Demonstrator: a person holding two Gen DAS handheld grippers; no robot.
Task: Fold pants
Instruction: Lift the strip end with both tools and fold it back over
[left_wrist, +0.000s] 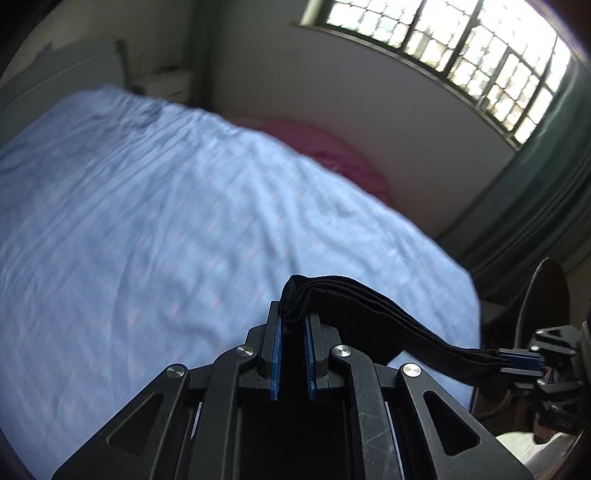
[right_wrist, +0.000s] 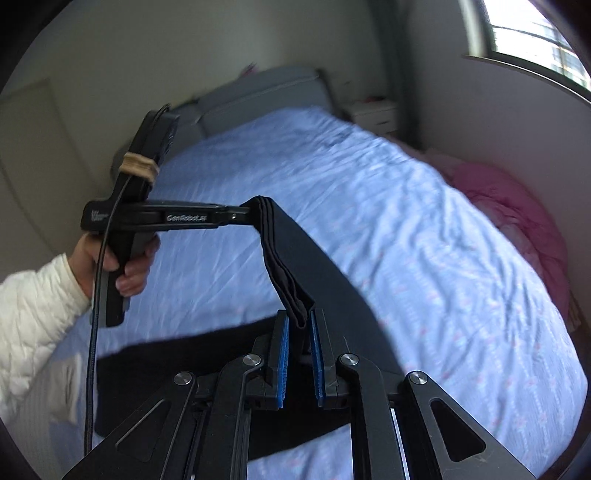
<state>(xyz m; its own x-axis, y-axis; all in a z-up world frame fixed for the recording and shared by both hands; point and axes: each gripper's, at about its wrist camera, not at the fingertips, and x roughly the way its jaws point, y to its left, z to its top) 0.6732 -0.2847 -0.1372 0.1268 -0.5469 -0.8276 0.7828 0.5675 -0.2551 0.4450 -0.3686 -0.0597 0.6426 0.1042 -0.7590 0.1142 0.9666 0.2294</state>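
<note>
Left gripper (left_wrist: 293, 317): clamped on the folded edge of the black pants (left_wrist: 369, 314). The stacked fabric layers stand up between the two blue pads (left_wrist: 276, 354) and bulge slightly above the fingertips.
Left gripper, seen from the right wrist view (right_wrist: 243, 214): it reaches in from the left, held level, with its tips pinching one corner of the pants (right_wrist: 314, 266).
Left hand (right_wrist: 122, 266): wrapped around the gripper's handle. A white quilted sleeve (right_wrist: 33, 306) covers the forearm, and a black cable (right_wrist: 94, 314) runs down beside the handle.
Right gripper (right_wrist: 300, 321): closed on the other end of the same folded edge. The layered fabric drops into the narrow gap between its blue pads (right_wrist: 283, 354).
Right gripper, seen from the left wrist view (left_wrist: 511, 363): it sits at the far right and grips the pants edge side-on.
Pants, upper part: a dark band stretched between the two grippers, lifted off the bed.
Pants, lower part: hangs down from the band and lies partly on the sheet at the near edge of the bed.
Bed sheet (right_wrist: 406, 240): light blue, wrinkled, covering the mattress beneath both grippers.
Pink bedding (right_wrist: 517, 221): bunched between the bed's far side and the wall.
Window (left_wrist: 461, 55): barred and bright, set in the wall above the pink bedding.
Nightstand (right_wrist: 373, 110): white, beside the head of the bed.
</note>
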